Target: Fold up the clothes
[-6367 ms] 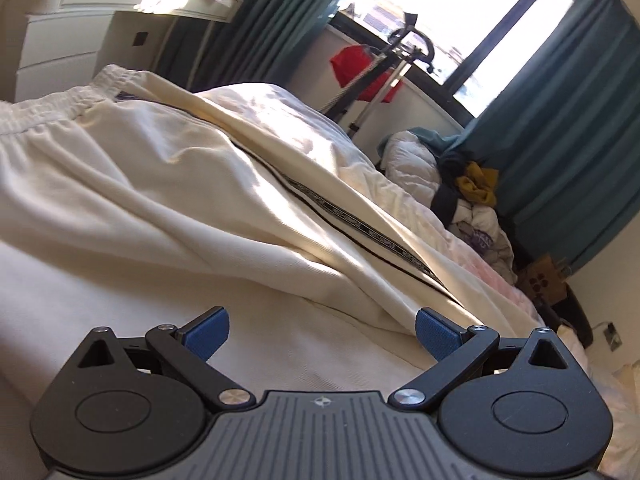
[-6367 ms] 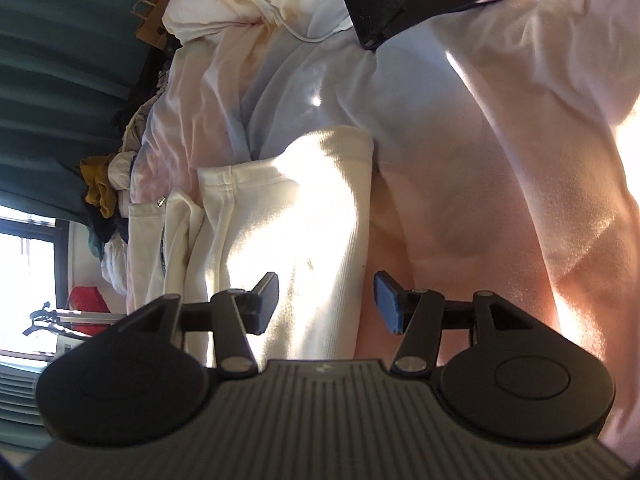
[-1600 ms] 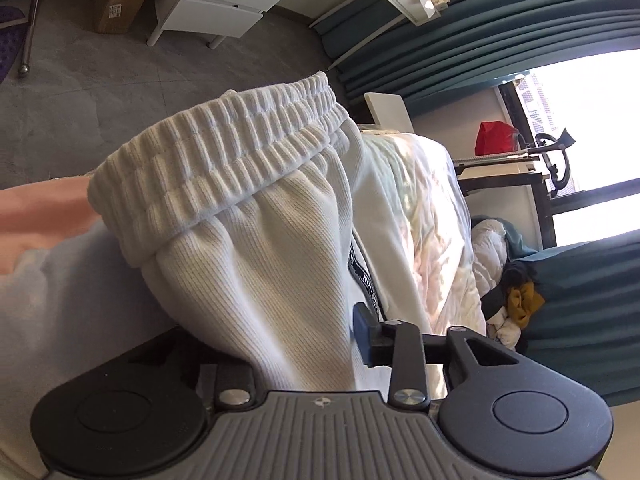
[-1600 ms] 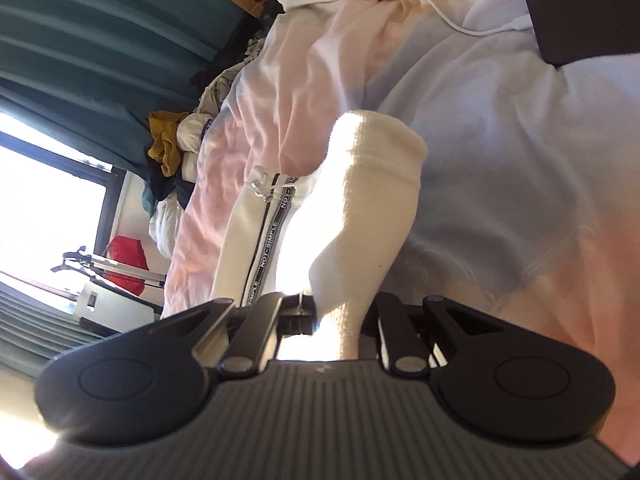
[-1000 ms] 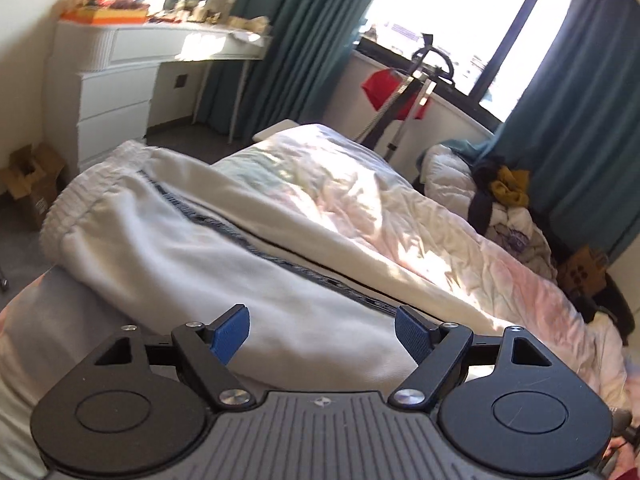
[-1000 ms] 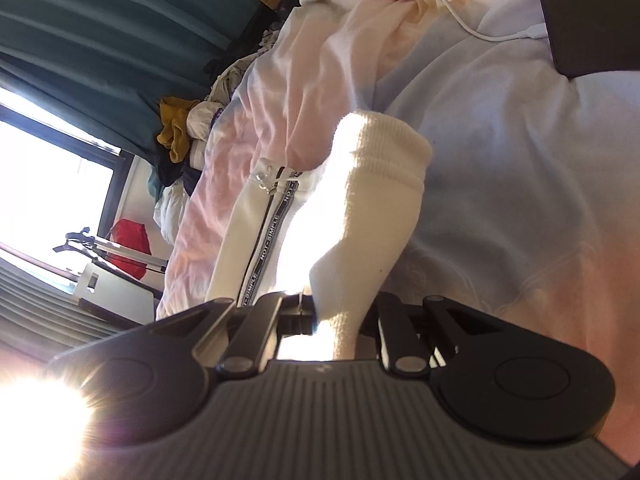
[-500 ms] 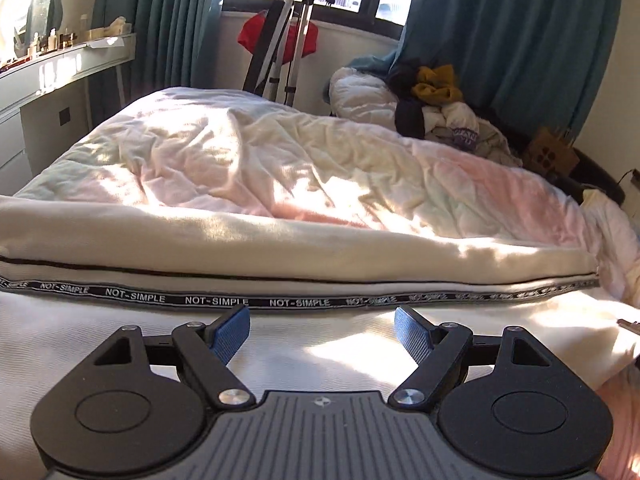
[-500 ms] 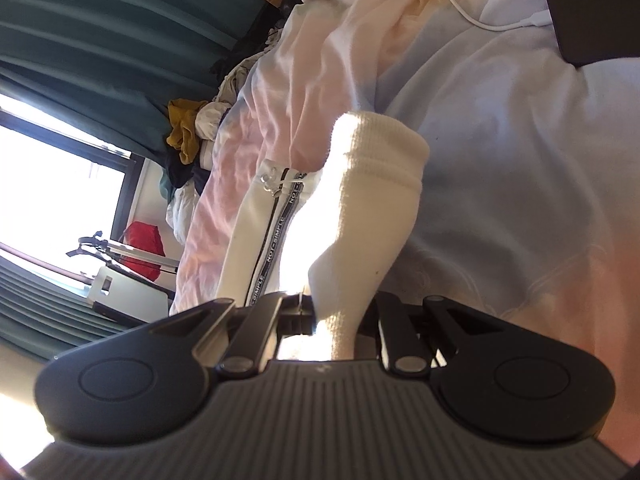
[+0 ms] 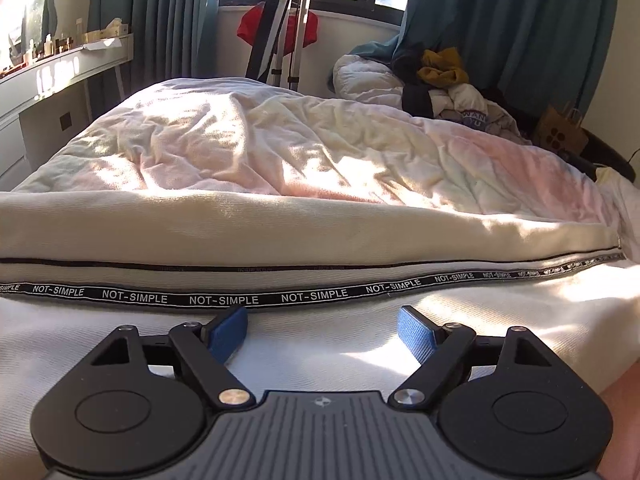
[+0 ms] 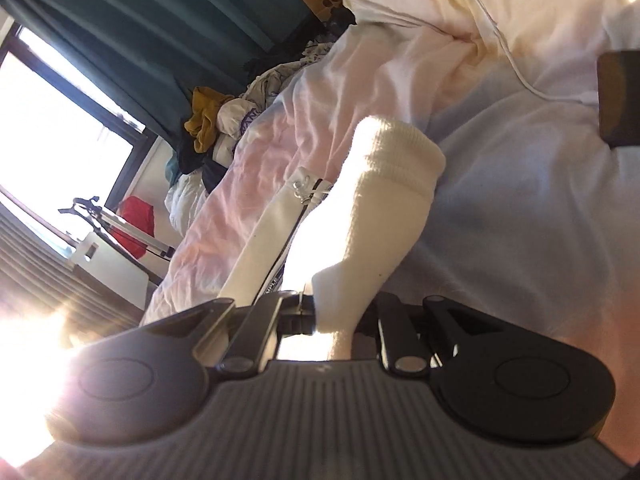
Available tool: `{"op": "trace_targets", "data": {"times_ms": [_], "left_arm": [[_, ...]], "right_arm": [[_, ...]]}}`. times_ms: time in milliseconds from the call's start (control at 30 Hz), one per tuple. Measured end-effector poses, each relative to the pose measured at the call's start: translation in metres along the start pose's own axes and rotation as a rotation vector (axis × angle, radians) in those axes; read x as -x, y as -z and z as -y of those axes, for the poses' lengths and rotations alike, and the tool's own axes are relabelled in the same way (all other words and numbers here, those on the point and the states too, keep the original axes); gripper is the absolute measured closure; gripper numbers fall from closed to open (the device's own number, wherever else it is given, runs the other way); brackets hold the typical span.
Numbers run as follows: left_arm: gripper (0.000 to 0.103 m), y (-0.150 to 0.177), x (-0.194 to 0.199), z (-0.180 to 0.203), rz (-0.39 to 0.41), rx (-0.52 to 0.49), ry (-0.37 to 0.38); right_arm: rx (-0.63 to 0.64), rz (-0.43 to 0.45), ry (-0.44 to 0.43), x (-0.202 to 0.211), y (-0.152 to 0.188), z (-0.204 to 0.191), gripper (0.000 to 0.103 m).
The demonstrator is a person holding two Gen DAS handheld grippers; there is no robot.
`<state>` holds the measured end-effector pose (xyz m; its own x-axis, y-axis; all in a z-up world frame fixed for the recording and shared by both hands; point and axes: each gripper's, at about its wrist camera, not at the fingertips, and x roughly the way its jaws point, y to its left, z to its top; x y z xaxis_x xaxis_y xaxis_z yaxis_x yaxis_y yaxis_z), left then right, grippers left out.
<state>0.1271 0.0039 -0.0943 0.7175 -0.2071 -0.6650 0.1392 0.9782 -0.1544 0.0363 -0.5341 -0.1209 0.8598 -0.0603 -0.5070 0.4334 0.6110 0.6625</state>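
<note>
Cream sweatpants (image 9: 280,236) with a black "NOT-SIMPLE" side stripe (image 9: 224,299) lie flat across the bed in the left wrist view. My left gripper (image 9: 322,330) is open and empty, its blue pads low over the near trouser leg. In the right wrist view my right gripper (image 10: 340,314) is shut on the ribbed cuff end of a trouser leg (image 10: 376,216), which stands up from the jaws over the bedsheet. The second leg (image 10: 272,236) with its stripe lies to the left of it.
A rumpled pale duvet (image 9: 320,152) covers the bed behind the pants. A pile of clothes (image 9: 440,80) lies by the teal curtains. A white dresser (image 9: 52,92) stands at left. A dark phone (image 10: 620,96) and white cable (image 10: 516,64) lie on the bed at right.
My left gripper has let go of the waistband, opened, and swung round low over the middle of the pants. My right gripper has stayed shut on the cuff, barely moving.
</note>
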Motion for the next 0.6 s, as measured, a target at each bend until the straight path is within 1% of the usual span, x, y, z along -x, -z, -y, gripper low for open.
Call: {"op": "trace_targets", "data": {"times_ms": [67,133,267,367,467,567,600], "left_arm": [[0.019,-0.003,0.004,-0.004,0.009,0.015,0.014],[0.019,-0.006,0.008,-0.006,0.018,0.0,0.01],[0.019,-0.011,0.018,-0.008,0.055,-0.025,0.008],[0.019,-0.018,0.028,-0.012,0.095,-0.015,0.016],[0.019,-0.026,0.039,-0.022,0.122,0.034,0.06],[0.019,-0.033,0.051,-0.032,0.157,0.043,0.101],[0.019,-0.035,0.054,-0.037,0.165,0.043,0.103]], "right_arm": [[0.054,0.018,0.008,0.004,-0.001,-0.011,0.09],[0.114,0.038,0.016,0.008,-0.002,-0.025,0.09],[0.302,0.117,0.01,0.029,0.001,-0.076,0.09],[0.427,0.171,0.013,0.047,0.008,-0.123,0.09],[0.575,0.221,-0.011,0.064,0.028,-0.175,0.09],[0.755,0.257,-0.052,0.078,0.067,-0.221,0.09],[0.815,0.269,-0.066,0.083,0.08,-0.237,0.09]]}}
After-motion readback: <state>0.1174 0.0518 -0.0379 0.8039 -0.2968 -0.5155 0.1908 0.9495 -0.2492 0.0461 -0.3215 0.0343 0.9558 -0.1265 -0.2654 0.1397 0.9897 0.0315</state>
